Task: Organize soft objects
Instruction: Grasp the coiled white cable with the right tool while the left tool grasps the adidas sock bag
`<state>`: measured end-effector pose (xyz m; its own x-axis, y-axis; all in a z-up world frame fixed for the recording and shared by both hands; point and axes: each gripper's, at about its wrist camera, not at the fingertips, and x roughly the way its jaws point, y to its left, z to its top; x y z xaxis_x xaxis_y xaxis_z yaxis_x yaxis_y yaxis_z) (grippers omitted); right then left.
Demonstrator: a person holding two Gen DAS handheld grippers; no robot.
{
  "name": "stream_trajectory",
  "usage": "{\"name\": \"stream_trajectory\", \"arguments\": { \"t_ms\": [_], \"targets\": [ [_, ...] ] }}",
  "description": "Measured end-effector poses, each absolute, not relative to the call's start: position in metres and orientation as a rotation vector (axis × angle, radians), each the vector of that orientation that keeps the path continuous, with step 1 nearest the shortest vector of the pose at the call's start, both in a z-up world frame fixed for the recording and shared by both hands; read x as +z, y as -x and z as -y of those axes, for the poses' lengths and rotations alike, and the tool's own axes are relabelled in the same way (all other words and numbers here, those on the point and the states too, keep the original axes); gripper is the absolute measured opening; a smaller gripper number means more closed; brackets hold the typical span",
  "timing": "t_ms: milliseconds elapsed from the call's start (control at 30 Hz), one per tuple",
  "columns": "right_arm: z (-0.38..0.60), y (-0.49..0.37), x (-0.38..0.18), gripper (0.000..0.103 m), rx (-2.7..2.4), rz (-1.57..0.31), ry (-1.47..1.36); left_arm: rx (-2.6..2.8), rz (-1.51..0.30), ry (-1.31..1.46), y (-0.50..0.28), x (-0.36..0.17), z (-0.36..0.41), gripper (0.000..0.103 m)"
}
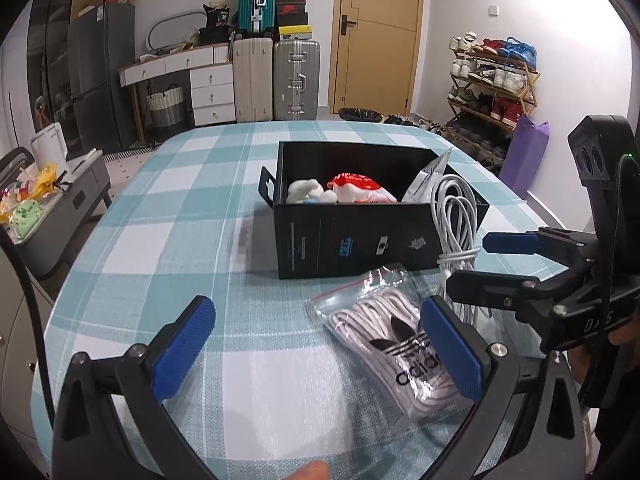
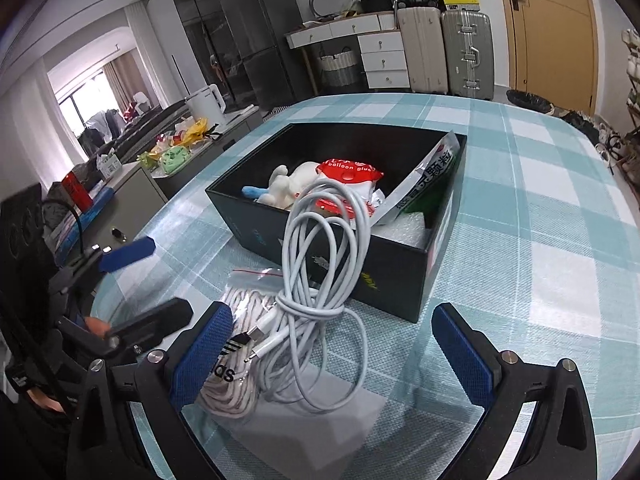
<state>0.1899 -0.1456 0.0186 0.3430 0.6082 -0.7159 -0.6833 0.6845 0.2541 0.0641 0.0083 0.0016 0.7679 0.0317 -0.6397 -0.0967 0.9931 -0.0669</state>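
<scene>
Two soft items remain on the bench: the white cable lies straight ahead between the released right gripper fingers, the bagged laces beside the equally released left gripper.

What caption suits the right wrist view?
Open right tool hovers over coiled white cable beside black cardboard box on checked tablecloth.

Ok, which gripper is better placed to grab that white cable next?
Probably the right gripper: its open jaws already frame the white cable leaning on the black box. The left gripper is open too, but sits over the bagged laces.
</scene>
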Motion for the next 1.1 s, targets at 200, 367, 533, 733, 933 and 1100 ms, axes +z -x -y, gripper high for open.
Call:
{"name": "stream_trajectory", "arguments": {
  "t_ms": [200,367,533,733,933,1100],
  "targets": [
    [0.143,-0.188,0.016,0.098,0.875,-0.89,0.087,0.073,-0.7,0.108,-0.06,-0.002,-0.012,0.103],
    [0.138,-0.186,0.012,0.088,0.907,-0.906,0.086,0.075,-0.704,0.118,-0.06,-0.003,-0.015,0.103],
    [0.137,-0.186,0.011,0.081,0.915,-0.903,0.072,0.071,-0.711,0.123,-0.061,-0.006,-0.015,0.103],
    [0.137,-0.189,0.009,0.073,0.913,-0.904,0.051,0.059,-0.715,0.125,-0.06,-0.007,-0.015,0.103],
    [0.136,-0.188,0.009,0.056,0.933,-0.884,0.05,0.058,-0.717,0.132,-0.06,-0.008,-0.017,0.103],
    [0.136,-0.181,0.017,0.049,0.968,-0.843,0.064,0.055,-0.721,0.129,-0.06,-0.008,-0.016,0.103]
  ]
}}
